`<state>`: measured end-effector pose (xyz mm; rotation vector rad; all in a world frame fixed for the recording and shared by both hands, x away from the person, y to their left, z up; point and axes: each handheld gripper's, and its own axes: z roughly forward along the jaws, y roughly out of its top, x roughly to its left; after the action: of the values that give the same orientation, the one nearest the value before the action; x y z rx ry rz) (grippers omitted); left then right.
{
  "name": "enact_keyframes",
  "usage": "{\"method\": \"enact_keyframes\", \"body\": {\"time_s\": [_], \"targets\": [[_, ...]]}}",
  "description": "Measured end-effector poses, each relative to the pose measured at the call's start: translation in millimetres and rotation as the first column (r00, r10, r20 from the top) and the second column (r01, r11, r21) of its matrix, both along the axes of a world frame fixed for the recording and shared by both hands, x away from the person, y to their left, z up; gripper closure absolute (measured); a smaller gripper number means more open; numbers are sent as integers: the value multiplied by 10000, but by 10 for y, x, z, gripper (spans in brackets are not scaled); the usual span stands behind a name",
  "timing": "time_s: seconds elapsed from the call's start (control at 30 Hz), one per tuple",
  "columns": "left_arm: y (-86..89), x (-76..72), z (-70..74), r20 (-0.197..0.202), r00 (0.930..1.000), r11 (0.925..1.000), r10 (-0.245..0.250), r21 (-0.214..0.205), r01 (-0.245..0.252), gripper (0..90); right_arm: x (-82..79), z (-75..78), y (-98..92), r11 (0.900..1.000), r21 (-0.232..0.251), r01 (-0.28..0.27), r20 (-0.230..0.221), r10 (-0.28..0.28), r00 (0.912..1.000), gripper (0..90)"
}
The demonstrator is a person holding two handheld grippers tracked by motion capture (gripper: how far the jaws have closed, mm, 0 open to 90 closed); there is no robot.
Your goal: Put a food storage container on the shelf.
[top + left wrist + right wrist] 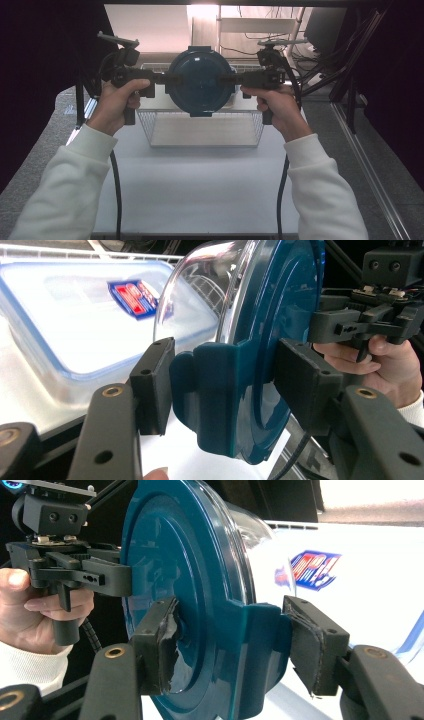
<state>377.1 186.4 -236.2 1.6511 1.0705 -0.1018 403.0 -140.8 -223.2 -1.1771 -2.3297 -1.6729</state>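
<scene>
Round glass container with teal lid [201, 82] held tipped on its side, lid facing the camera, above the wire basket [202, 131] on the white worktop [200, 185]; left gripper [167, 78] at the lid's 9 o'clock, right gripper [231, 78] at 3 o'clock; both sets of jaws pinching a lid clip tab, one pad on the lid face, one on the tab's outer side; left tab [217, 390], right tab [260, 650]; right inner pad looks torn; rectangular lidded plastic box [75, 320] with blue-red label lies beyond, behind the basket.
</scene>
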Motion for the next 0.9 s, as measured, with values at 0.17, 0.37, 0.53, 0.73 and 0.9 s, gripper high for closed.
{"method": "enact_keyframes", "body": {"time_s": [0.17,0.37,0.53,0.73,0.9], "targets": [[44,279,20,-287,9996,9996,-6,-280,-2,425,245,62,34,9999,-84,85,-128,-86,9999,406],[75,534,47,-514,9987,9994,58,-326,-75,425,524,108,72,9999,-41,140,-418,-141,9990,406],[87,712,-43,-781,9969,9994,7,-358,-36,426,717,41,76,9999,-14,170,-759,-170,9970,406],[74,827,-131,-1038,9944,9960,175,-851,-264,445,883,-91,10,9981,481,377,-1258,-314,9916,407],[47,893,-169,-1511,9878,9936,377,-999,-532,430,980,-156,-17,9935,904,689,-1821,-515,9819,401]]}}
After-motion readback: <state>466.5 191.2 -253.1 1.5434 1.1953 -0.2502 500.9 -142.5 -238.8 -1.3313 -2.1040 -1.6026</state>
